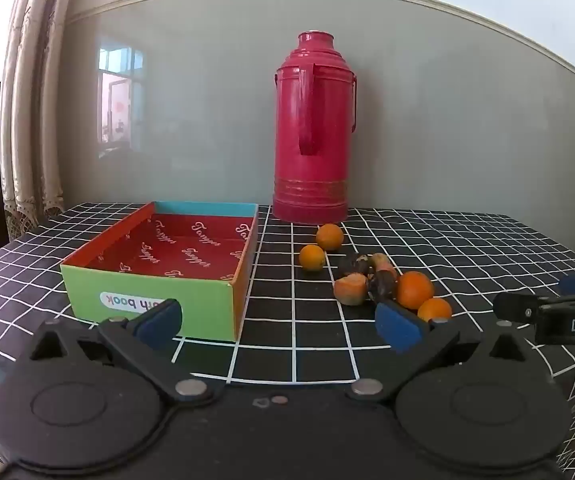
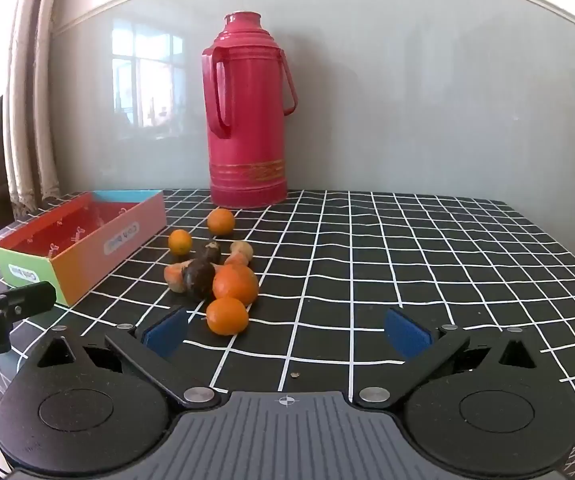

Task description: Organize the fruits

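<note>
Right now I have both tools hovering low over the black cloth with a white grid (image 2: 407,248), and nothing has been picked up. My left gripper (image 1: 279,322) has its jaws spread wide with nothing between them; my right gripper (image 2: 287,332) is likewise released and empty.

All the fruit sits loose on the cloth in front of the tall red metal thermos flask (image 2: 247,120). Nearest me is a small round orange (image 2: 227,316), touching a larger orange (image 2: 236,283) behind it. Against those lies a dark, overripe lump of fruit (image 2: 199,278) and two pale, bruised pieces (image 2: 173,276) (image 2: 241,252); what they are I cannot tell. Two more oranges (image 2: 180,241) (image 2: 221,221) lie apart, closer to the flask. The open cardboard box with a red printed lining and a green front wall (image 1: 147,300) stands empty to the left of the pile, which I judge to be where the fruit should go.

My worry is the cluster. The near oranges touch one another, so closing on one may nudge its neighbour and send it rolling; round fruit on a smooth cloth will not stop readily. The dark piece looks soft, and a hard pinch could crush it. The two grippers also sit close together, the right one's tip showing at the edge of the left view, so reaching for the same pile risks a clash.

Open cloth lies to the right of the fruit, and the table edge falls away just beneath the grippers.
</note>
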Tool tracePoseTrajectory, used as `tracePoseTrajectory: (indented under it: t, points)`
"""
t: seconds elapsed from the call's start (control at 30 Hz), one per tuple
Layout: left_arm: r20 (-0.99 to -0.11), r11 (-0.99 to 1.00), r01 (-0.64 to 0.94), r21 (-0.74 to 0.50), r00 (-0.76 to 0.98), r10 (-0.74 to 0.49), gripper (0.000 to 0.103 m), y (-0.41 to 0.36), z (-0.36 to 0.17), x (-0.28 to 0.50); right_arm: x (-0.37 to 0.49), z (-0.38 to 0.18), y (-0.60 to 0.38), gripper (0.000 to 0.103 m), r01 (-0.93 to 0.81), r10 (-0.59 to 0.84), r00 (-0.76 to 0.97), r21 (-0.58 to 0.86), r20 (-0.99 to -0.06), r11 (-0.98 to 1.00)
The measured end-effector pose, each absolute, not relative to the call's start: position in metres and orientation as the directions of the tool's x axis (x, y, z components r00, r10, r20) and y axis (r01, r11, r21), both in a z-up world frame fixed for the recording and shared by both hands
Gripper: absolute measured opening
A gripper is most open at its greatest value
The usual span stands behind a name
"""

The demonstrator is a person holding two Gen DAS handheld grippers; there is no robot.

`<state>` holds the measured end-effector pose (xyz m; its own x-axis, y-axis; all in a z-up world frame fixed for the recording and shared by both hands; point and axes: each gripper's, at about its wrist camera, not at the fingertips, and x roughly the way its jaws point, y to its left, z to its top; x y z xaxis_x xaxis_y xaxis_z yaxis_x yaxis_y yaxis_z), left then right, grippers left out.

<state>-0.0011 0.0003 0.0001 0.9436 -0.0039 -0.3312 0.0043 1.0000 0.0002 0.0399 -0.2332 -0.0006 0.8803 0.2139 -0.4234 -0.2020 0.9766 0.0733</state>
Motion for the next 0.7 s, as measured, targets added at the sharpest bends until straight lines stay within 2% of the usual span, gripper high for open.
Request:
tracePoseTrajectory:
  t: [0.7]
  points:
    - [-0.350,1.000,0.001,0.000,0.937,-0.001,0.097,0.0001,0.0019,-0.0015,0.0407,-0.0018,-0.2320,0.103,-0.204,0.219,0.878,0.081,-0.427,0.976]
